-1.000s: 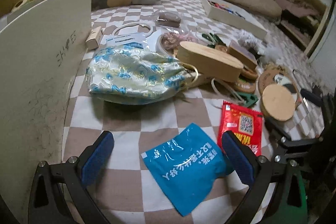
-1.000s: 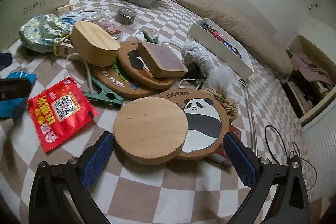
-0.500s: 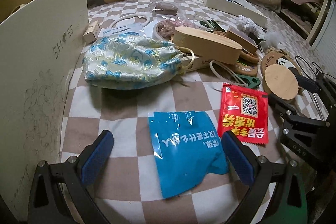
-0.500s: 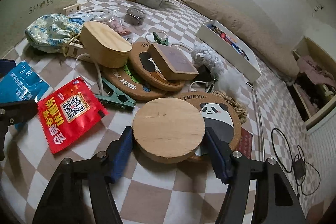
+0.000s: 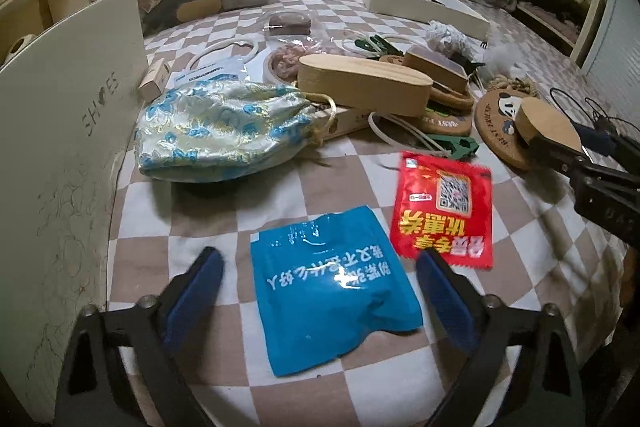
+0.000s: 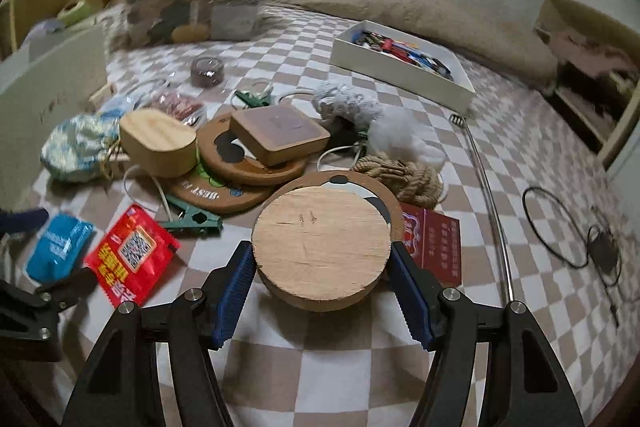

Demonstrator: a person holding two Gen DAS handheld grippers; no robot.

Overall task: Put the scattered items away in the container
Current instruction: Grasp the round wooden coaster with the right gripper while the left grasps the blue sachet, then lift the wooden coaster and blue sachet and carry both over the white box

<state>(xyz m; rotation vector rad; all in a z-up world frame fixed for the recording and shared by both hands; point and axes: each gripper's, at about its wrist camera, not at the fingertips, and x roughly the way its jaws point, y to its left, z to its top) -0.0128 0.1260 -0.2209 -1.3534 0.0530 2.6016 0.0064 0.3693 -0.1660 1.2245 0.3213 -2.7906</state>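
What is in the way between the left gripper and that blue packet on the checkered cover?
Nothing visible. The blue packet lies flat on the checkered cover, already between the left gripper's closing jaws, pads not yet touching it. The red packet lies just beside its right edge, close to the right pad, but not across the path.

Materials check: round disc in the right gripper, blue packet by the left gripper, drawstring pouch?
Round disc: looks like raw unfinished wood, matte, with faint grain lines and small nicks. Blue packet: glossy plastic film or foil laminate, going by glare streaks and crinkled seams. Drawstring pouch: shiny woven fabric, probably satin brocade, with a sheen over the blue floral pattern.
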